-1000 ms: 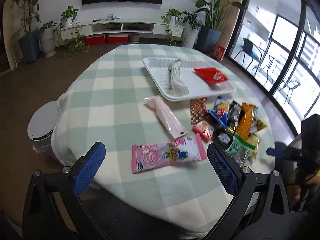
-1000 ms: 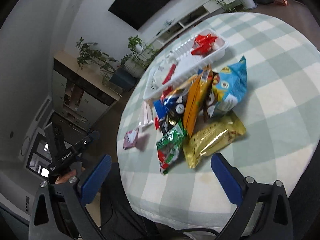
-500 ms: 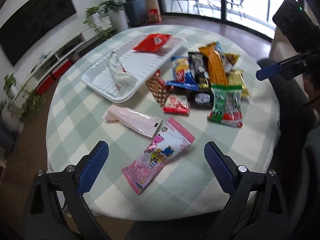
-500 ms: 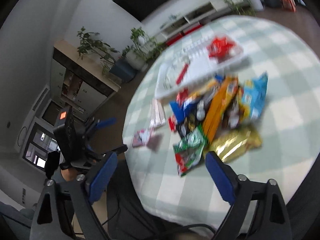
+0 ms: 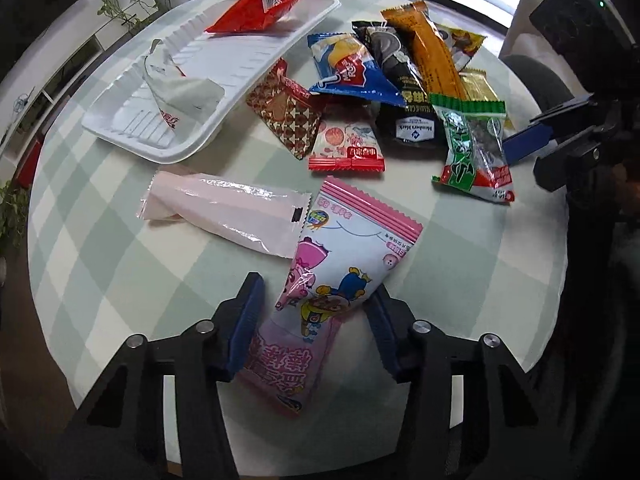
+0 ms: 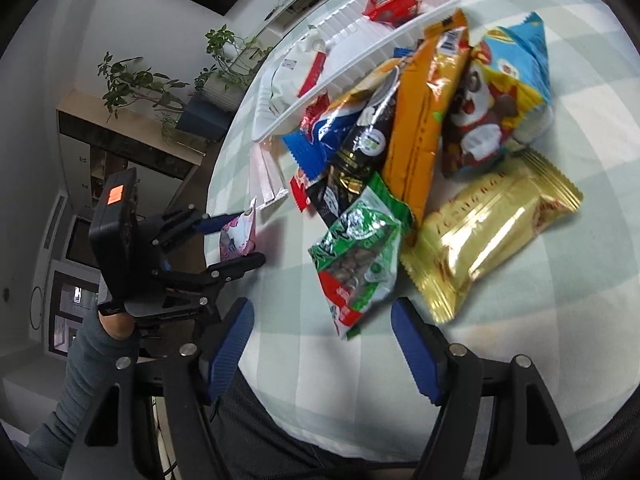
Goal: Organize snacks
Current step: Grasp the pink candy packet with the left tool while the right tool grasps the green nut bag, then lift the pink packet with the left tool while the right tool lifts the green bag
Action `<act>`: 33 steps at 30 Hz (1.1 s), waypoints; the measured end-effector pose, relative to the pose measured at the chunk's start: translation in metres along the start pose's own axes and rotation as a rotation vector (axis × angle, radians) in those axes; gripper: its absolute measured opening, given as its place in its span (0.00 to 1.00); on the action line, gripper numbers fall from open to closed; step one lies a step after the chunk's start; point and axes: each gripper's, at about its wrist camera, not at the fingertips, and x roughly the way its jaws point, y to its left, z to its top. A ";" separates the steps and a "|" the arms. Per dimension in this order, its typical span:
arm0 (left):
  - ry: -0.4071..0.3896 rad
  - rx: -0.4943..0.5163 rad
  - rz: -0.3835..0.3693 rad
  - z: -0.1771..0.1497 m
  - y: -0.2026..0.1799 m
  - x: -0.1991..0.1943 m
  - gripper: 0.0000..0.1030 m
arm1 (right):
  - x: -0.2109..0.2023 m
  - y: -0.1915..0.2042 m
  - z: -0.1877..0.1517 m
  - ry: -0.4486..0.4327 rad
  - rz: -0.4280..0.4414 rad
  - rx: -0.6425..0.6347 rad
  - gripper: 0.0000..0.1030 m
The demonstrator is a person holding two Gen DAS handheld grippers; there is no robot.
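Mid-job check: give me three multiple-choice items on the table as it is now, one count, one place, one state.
1. How many packets lie in the white tray?
A. one
B. two
C. four

2. Where is the pink cartoon packet?
A. in the tray
B. between the left gripper's jaws
C. off the table

3. What state is the right gripper in?
A. open, pads clear of the green packet
B. shut on the green packet
C. out of view

Answers:
1 B: a red packet and a white packet are inside.
2 B: it lies on the tablecloth between the jaws, which have just been closing, with a gap showing at one pad.
3 A: its jaws have just been closing, but both pads stand apart from the packet's near end.
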 end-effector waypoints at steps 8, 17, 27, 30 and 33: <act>0.016 -0.022 0.017 -0.001 -0.012 -0.002 0.41 | 0.012 0.007 0.009 -0.019 0.009 -0.001 0.72; 0.005 -0.102 0.069 -0.007 -0.024 -0.008 0.20 | 0.016 0.009 0.009 -0.016 -0.006 -0.023 0.57; -0.036 -0.227 0.005 -0.019 -0.030 -0.018 0.19 | 0.028 0.002 0.016 -0.007 0.068 0.081 0.53; -0.061 -0.267 -0.023 -0.022 -0.032 -0.022 0.19 | 0.030 -0.001 0.018 -0.021 0.079 0.090 0.46; -0.081 -0.289 -0.042 -0.025 -0.036 -0.026 0.19 | 0.036 -0.011 0.016 0.006 0.094 0.123 0.19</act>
